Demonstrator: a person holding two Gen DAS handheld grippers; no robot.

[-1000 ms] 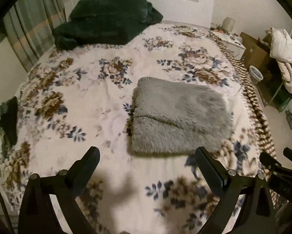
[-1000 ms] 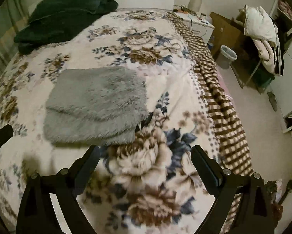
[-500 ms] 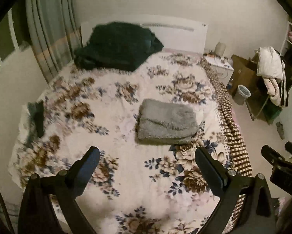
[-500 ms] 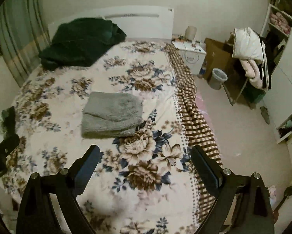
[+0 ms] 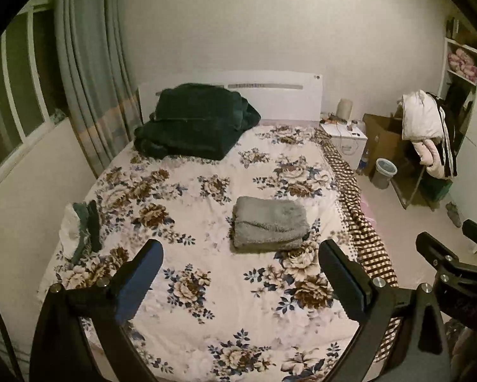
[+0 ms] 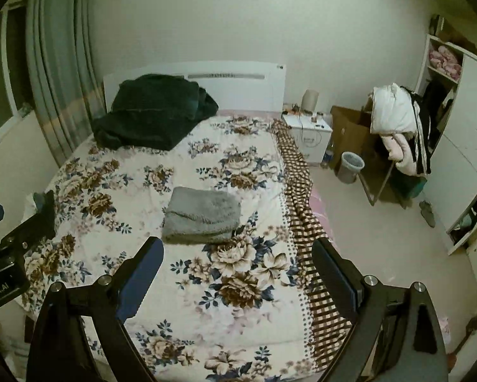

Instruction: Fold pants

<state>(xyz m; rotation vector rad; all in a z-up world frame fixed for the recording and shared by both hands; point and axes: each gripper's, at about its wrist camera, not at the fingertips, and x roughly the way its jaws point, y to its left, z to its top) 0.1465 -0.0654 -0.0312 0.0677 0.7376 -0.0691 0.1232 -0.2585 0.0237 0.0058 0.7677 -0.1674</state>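
The grey fuzzy pants lie folded in a neat rectangle on the floral bedspread, right of the bed's middle; they also show in the right wrist view. My left gripper is open and empty, held well back from the bed and high above its foot. My right gripper is open and empty too, equally far back. Nothing touches the pants.
A dark green blanket is heaped at the headboard. A small pile of clothes sits at the bed's left edge. Right of the bed stand a white nightstand, a bin, and a chair draped with clothes.
Both grippers have pulled far back and up from the folded pants, so the whole bed and room now show. The pants have not moved.
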